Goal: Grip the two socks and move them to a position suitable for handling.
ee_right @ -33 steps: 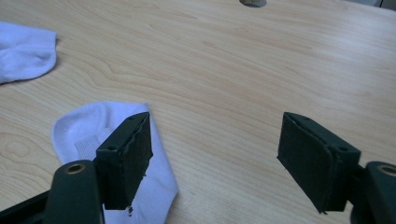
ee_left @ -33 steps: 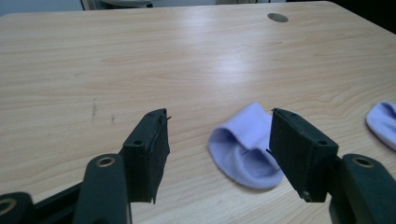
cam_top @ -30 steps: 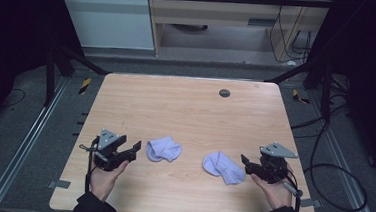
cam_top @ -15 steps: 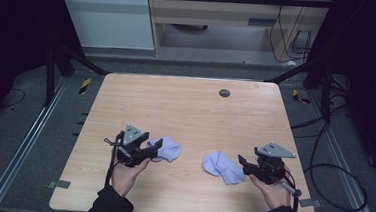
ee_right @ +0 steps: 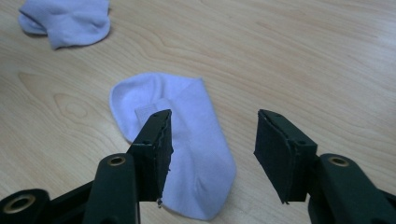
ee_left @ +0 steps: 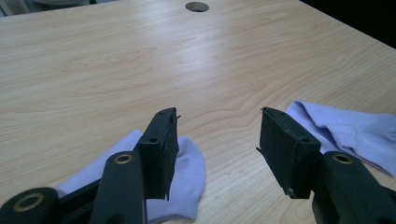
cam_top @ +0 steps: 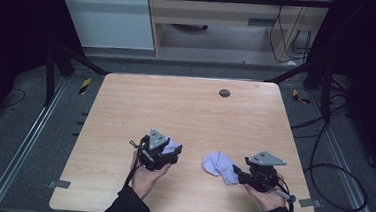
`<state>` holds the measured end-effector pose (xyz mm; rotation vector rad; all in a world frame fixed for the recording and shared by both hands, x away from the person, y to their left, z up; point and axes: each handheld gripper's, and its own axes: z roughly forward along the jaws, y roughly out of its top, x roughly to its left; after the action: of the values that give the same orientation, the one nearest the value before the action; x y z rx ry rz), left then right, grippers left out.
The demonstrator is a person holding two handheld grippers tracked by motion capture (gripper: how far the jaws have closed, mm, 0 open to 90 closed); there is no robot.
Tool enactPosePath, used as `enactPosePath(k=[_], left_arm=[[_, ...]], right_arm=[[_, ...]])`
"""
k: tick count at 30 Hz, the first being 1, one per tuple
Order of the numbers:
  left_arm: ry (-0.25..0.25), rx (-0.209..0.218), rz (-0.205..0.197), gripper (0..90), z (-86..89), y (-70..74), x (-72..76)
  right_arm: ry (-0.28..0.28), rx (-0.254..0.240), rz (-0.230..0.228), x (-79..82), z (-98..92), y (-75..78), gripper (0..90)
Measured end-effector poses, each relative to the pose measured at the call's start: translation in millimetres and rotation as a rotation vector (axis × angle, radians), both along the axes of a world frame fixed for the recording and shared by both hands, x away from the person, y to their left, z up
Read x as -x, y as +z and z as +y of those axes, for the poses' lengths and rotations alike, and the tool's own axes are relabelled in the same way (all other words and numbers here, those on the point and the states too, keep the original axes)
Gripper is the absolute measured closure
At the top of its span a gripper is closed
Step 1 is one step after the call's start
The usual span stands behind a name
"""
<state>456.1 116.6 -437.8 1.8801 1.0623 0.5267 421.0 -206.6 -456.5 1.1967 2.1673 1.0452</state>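
The left gripper [cam_top: 168,152] now sits over the left pale lilac cotton sock [ee_left: 187,172]; the right gripper [ee_right: 212,144] straddles the right lilac sock [ee_right: 196,144]. Both jaws have just been closing, still gaping, gripping nothing: pickups look imminent.

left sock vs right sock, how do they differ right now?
The left sock lies mostly under the left gripper; the right sock lies largely uncovered beside the right gripper. In the right gripper view the left sock looks bunched, the right sock flat and stretched out. Both are pale lilac, resting on the table.
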Motion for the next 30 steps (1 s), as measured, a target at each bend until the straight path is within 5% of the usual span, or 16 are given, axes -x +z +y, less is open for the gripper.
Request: enactPosePath(k=[13, 23, 30], left_arm=[[-0.062, -0.029, 0.041, 52.2, -42.0, -19.7, -1.1], [-0.083, -0.081, 0.053, 56.5, -61.6, -31.8, -2.9], [-0.092, -0.077, 0.068, 59.9, -73.5, -40.1, -4.0]], right_arm=[[0.05, 0.014, 0.04, 5.8, 4.9, -14.0, 55.9], [0.072, 0.015, 0.061, 6.1, 9.9, -21.0, 62.4], [0.091, 0.02, 0.083, 8.2, 10.7, -27.6, 65.7]])
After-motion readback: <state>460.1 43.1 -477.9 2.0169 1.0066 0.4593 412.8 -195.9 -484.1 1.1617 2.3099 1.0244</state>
